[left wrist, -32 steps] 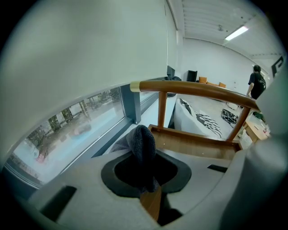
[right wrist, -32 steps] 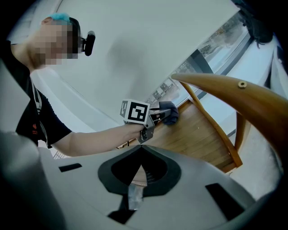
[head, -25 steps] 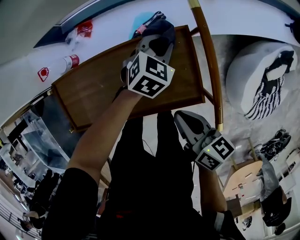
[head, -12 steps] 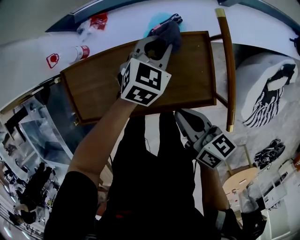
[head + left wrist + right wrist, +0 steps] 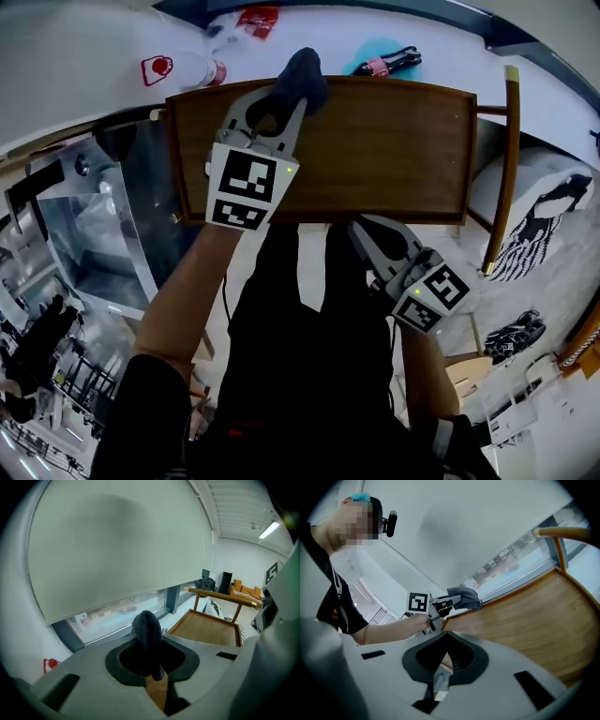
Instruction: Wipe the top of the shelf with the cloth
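Note:
The shelf top [image 5: 394,150] is a brown wooden tray with a raised rim. A dark grey cloth [image 5: 298,77] lies bunched at its far edge, left of the middle. My left gripper [image 5: 281,94] is shut on this cloth and presses it onto the wood. In the left gripper view the cloth [image 5: 147,632] stands up between the jaws, with the wood [image 5: 211,627] beyond. My right gripper [image 5: 364,232] hangs shut and empty just off the shelf's near edge. From the right gripper view, the left gripper [image 5: 443,604] and cloth [image 5: 464,597] show across the wood [image 5: 534,616].
A white sill behind the shelf carries a red-labelled bottle [image 5: 183,68], a red packet [image 5: 255,17] and a blue item [image 5: 386,58]. A wooden rail [image 5: 506,159] runs along the shelf's right side. A striped fabric [image 5: 551,214] lies further right. Glass and metal panels [image 5: 84,244] stand at left.
My left gripper has dragged the cloth leftward along the shelf's far edge, from near the right end to left of the middle. The right gripper has stayed near the front edge.

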`<action>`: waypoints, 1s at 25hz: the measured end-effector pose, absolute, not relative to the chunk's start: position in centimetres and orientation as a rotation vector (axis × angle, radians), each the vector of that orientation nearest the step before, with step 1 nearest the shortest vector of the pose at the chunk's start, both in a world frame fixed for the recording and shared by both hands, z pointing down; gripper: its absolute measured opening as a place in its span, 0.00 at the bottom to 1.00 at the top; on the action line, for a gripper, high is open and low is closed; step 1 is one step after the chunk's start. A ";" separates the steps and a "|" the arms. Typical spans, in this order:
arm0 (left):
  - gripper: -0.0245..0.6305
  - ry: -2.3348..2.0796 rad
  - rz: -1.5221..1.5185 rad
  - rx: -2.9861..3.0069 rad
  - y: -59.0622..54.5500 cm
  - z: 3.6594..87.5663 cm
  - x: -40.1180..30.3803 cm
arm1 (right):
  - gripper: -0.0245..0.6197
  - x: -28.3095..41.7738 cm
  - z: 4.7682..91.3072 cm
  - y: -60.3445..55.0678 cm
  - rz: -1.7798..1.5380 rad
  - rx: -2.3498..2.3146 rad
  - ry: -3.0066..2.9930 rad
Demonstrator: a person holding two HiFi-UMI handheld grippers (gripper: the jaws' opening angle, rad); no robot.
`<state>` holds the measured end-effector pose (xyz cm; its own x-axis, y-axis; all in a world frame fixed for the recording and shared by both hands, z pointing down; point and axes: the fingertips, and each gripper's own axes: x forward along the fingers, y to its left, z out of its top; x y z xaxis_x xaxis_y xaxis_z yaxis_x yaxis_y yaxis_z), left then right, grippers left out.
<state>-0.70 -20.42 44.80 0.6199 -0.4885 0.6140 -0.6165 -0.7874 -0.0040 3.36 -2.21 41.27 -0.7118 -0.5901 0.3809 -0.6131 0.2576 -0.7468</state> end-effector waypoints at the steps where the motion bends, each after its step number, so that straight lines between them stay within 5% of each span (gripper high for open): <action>1: 0.14 -0.937 0.906 2.625 -20.4 44.6 -2.4 | 0.04 2.4 41.2 -2.4 1.479 1.162 -2.475; 13: 0.14 -1.192 0.904 2.447 -18.3 44.1 -19.1 | 0.04 -7.8 40.8 -3.6 1.420 0.943 -2.509; 25: 0.14 -1.295 0.983 2.326 -15.4 45.8 -26.3 | 0.04 -12.8 41.4 -3.9 1.410 0.815 -2.503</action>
<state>-26.28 -15.38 45.79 0.3585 -0.6273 0.6914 -0.8346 -0.5472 -0.0637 -12.82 -3.94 41.43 -0.8396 -0.3818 0.3864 -0.5283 0.4085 -0.7444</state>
